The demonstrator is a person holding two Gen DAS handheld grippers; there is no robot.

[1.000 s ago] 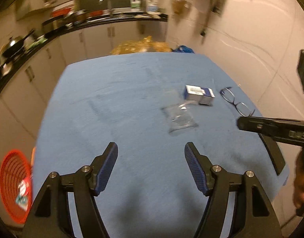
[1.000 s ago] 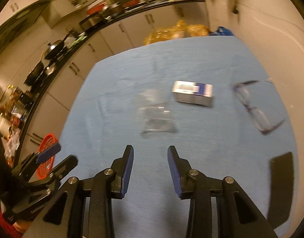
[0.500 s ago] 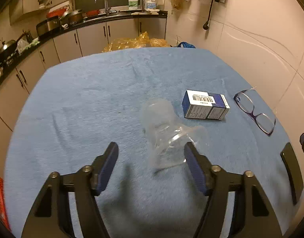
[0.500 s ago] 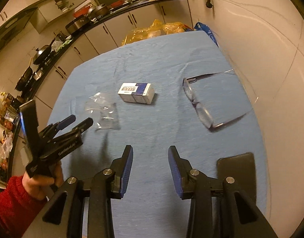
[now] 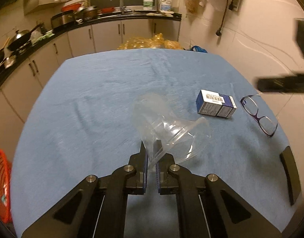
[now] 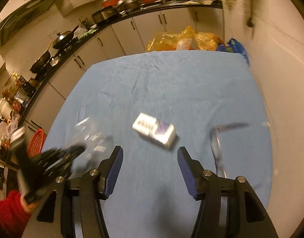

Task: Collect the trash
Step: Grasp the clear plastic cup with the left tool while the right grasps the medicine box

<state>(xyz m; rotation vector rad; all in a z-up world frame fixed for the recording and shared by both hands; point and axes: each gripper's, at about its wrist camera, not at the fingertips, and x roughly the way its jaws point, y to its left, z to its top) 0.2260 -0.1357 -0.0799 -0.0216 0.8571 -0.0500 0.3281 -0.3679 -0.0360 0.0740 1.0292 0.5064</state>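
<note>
A clear plastic cup [image 5: 163,125] lies on its side on the blue table cloth [image 5: 104,91]. My left gripper [image 5: 151,158] is shut on the cup's rim. The cup shows blurred in the right wrist view [image 6: 90,134], with the left gripper [image 6: 72,152] on it. A small white and blue box [image 5: 216,104] lies to the cup's right; it also shows in the right wrist view [image 6: 154,132]. My right gripper [image 6: 150,156] is open and empty, just short of the box. It also shows blurred at the right of the left wrist view.
Purple glasses [image 5: 259,117] lie right of the box. A dark flat phone [image 5: 290,176] lies at the table's right edge. A red basket [image 5: 1,180] stands low at the left. Yellow bags [image 6: 181,39] sit behind the table. Kitchen counter [image 5: 52,33] at the back.
My left gripper has closed on the cup's rim. My right gripper has opened wide and swung left toward the box.
</note>
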